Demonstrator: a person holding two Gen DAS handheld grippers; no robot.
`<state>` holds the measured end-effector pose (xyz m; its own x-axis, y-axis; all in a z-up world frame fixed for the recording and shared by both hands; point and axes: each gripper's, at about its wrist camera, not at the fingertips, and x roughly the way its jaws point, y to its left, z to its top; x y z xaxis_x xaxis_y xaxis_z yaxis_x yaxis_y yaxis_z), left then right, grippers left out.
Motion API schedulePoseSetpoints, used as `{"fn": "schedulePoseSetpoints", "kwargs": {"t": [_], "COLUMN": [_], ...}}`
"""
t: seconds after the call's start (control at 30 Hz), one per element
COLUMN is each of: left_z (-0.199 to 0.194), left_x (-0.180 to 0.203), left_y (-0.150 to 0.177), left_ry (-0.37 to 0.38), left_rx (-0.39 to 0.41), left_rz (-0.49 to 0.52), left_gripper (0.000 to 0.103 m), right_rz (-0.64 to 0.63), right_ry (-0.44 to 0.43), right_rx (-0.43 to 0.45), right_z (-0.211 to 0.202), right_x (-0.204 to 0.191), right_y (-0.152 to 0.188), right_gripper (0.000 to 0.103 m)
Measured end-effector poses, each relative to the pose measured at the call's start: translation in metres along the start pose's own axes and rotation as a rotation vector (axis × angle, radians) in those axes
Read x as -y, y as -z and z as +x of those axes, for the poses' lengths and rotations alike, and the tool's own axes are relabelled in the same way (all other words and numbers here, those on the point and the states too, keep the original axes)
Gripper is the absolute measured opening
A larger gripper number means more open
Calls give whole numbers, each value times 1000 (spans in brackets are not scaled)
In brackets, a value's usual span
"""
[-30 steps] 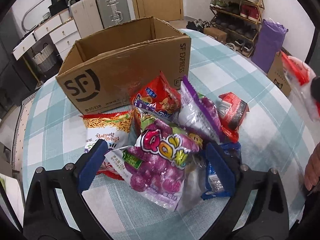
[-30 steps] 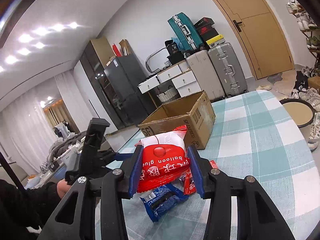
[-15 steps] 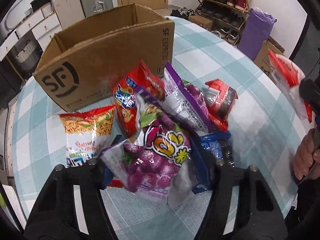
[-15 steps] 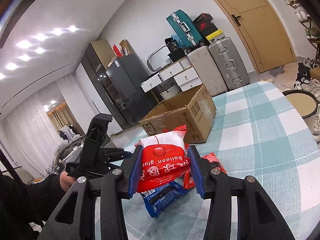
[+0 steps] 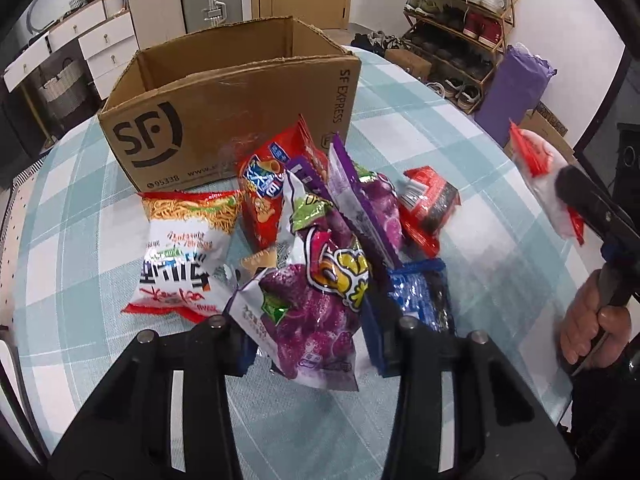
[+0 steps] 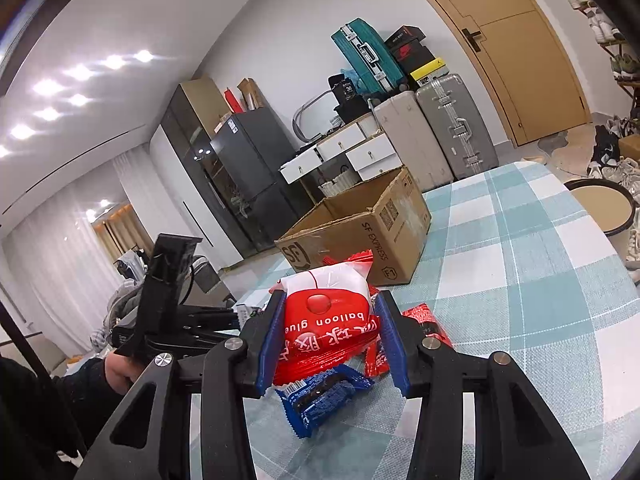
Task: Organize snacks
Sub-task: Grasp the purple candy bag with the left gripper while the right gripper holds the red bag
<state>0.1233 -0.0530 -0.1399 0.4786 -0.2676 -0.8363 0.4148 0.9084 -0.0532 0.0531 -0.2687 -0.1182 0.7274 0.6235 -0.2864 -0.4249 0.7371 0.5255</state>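
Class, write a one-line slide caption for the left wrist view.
Left gripper clamps a purple candy bag from the snack pile before an open cardboard box.

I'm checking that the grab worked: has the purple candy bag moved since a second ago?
Yes. The purple candy bag now hangs between the left gripper jaws with its lower edge off the table, no longer lying flat before the cardboard box.

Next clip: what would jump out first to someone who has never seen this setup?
The heap of bright snack packets on the checked tablecloth, with a purple candy bag pinched in the left gripper. Behind the heap stands an open cardboard box. In the right wrist view, the right gripper clamps a red and white packet above the table.
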Motion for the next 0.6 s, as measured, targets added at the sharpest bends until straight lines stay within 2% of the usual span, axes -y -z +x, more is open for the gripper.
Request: {"fn": "schedulePoseSetpoints", "kwargs": {"t": [0.33, 0.6], "left_z": [-61, -106], "left_x": [6, 6], "left_y": [16, 37], "left_ry": [-48, -26], "left_rx": [98, 178], "left_rz": [-24, -44], "left_gripper": [39, 39], "right_rz": [-42, -78], "right_ry": [9, 28], "right_rx": [34, 17], "right_z": [-9, -16], "right_x": [-10, -40], "right_y": [1, 4], "right_gripper": [45, 45]}}
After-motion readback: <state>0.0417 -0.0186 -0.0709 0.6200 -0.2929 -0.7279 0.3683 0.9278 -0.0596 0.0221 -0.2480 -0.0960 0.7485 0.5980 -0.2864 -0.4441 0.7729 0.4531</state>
